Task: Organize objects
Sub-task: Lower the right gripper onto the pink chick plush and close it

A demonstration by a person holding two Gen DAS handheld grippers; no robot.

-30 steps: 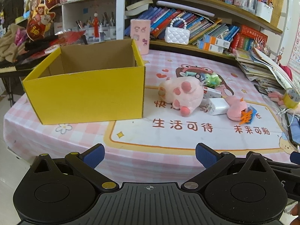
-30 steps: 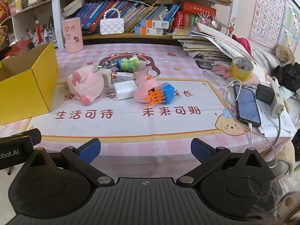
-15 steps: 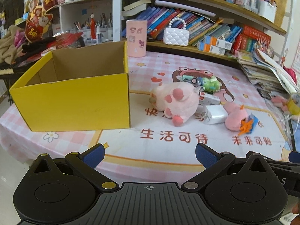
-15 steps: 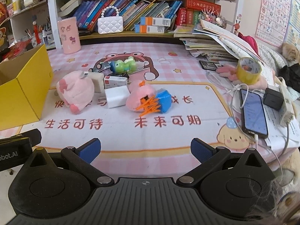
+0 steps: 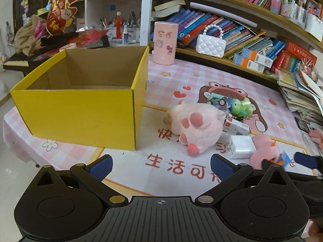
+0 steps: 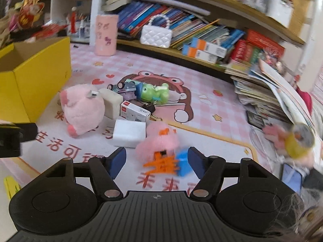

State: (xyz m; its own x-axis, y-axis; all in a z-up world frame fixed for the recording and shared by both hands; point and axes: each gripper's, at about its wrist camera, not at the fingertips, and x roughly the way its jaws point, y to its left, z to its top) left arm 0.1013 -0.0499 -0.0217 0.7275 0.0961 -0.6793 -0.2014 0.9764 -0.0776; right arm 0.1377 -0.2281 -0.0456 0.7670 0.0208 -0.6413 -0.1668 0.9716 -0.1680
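On the pink checked tablecloth [image 5: 181,76], an open yellow cardboard box [image 5: 80,119] stands at the left, its brown inside showing nothing in the part visible. Placed so, it looks like the bin for the clutter lying just right of it.

Clutter pile: large pale-pink plush animal [image 5: 196,127] on its side, nearest the box but apart from it. Behind and beside it, a small white-and-red carton [image 6: 134,112], a white rectangular block [image 6: 129,133], a green plastic frog toy [image 6: 154,94], a small toy car [image 6: 123,86]. All bunched, several touching.

Right gripper [image 6: 156,161]: jaws have just been closing and now stand at a middling gap, either side of the small pink fluffy toy with orange spiky feet and a blue part [image 6: 159,151]. The toy sits between the blue pads; whether they press on it yet I cannot tell, as the frame is blurred. Judgement: this is the first pick, chosen because it lies nearest that hand at the pile's outer edge.

Left gripper [image 5: 161,168]: jaws wide, nothing between them, aimed at bare cloth between box and big plush. Likely waiting its turn or lining up for the plush.

Risk, as I judge it: soft fluff and thin spikes may slip from a shallow pinch.
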